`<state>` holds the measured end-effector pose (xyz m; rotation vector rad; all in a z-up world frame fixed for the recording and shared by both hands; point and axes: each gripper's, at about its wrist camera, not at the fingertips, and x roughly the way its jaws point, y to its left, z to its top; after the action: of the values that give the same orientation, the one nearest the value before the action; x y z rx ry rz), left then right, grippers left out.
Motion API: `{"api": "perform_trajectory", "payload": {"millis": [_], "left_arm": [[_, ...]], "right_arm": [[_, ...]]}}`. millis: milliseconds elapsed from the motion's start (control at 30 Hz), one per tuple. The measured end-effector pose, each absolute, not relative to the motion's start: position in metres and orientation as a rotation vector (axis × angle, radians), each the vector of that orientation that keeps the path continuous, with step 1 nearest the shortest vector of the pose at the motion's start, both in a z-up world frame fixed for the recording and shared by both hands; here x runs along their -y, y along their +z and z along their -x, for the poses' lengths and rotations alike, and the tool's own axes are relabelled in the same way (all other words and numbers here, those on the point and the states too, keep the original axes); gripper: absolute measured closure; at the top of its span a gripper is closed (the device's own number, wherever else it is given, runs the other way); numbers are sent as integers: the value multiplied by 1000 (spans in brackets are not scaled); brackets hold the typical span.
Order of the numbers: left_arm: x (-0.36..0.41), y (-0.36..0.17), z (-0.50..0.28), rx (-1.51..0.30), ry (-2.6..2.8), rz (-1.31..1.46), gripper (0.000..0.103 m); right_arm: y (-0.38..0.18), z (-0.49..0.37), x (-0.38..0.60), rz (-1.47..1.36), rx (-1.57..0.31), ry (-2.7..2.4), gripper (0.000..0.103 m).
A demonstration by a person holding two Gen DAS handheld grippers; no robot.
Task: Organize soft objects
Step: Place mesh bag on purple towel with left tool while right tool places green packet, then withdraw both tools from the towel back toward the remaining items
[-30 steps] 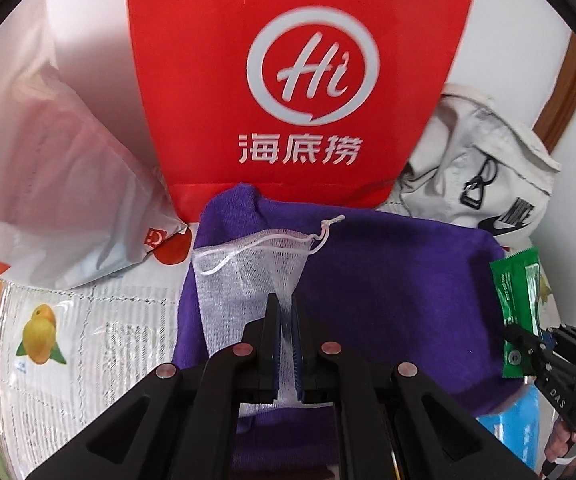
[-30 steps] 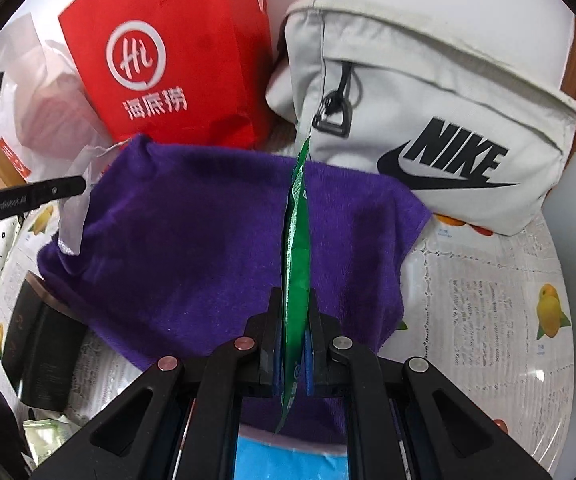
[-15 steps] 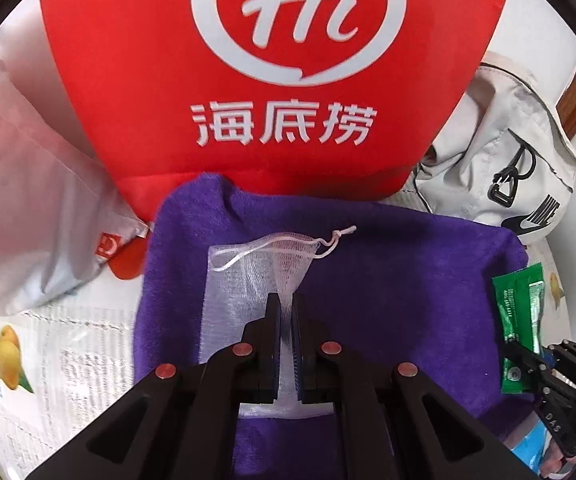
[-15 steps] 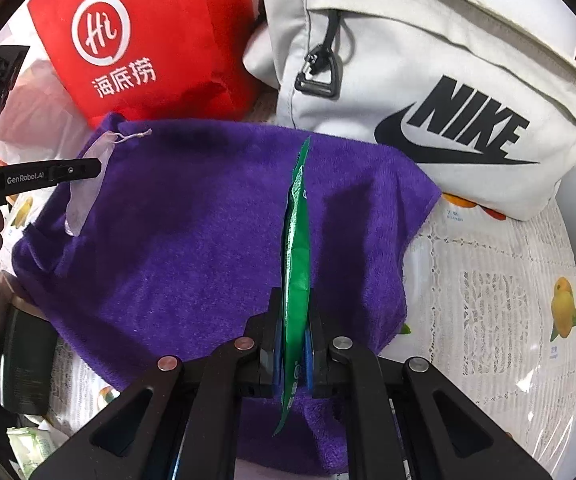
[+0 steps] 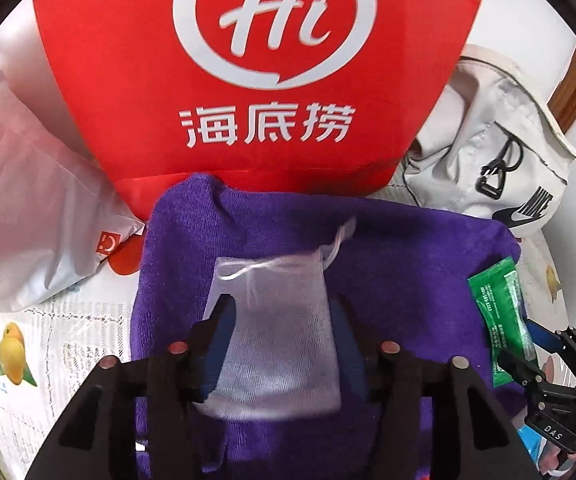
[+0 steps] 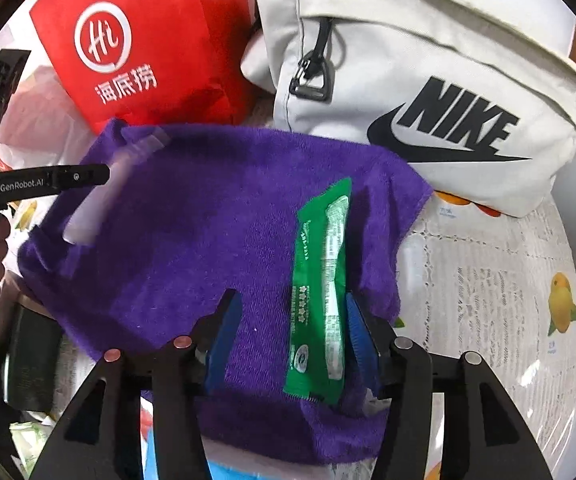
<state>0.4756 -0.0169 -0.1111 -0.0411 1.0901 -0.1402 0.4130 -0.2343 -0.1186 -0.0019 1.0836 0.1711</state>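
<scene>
- Lying spread across the table, the purple towel looks meant as the gathering place for the small soft things, since both items sit over it.
- Left tongs stand released, jaws wide apart, with the white mesh pouch between them; the pouch is blurred, so whether it rests flat on the towel or hangs just above it cannot be told.
- The pouch's drawstring points toward the red paper bag, which stands upright at the towel's far edge.
- Right tongs are likewise released, and the green sachet lies lengthwise between the jaws, nearer the right one; it seems to lie on the towel's right part, though contact with that jaw cannot be ruled out.
- Placing the two items well apart, pouch to the left and sachet to the right, probably keeps each easy to reach without disturbing the other.
- Behind the towel's right corner the white Nike bag leans against the wall, touching or just overlapping the towel's edge.
- A white plastic bag slumps left of the red bag, beside the towel.
- In my judgement the putting-down step is at its end, and the next move calls for lifting both tongs away cleanly, because the light mesh could snag on a pad.
</scene>
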Motion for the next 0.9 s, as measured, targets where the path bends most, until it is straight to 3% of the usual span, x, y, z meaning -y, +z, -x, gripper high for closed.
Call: {"api": "perform_trajectory", "payload": {"millis": [233, 600, 900], "left_arm": [[20, -77, -443, -1038, -127, 26, 41], [14, -29, -360, -934, -145, -3, 40], [9, -23, -273, -935, -116, -1, 40]], "right_arm": [[-90, -383, 243, -17, -1031, 147, 47], [-28, -285, 250, -38, -886, 123, 42], [-4, -205, 242, -48, -824, 149, 40]]}}
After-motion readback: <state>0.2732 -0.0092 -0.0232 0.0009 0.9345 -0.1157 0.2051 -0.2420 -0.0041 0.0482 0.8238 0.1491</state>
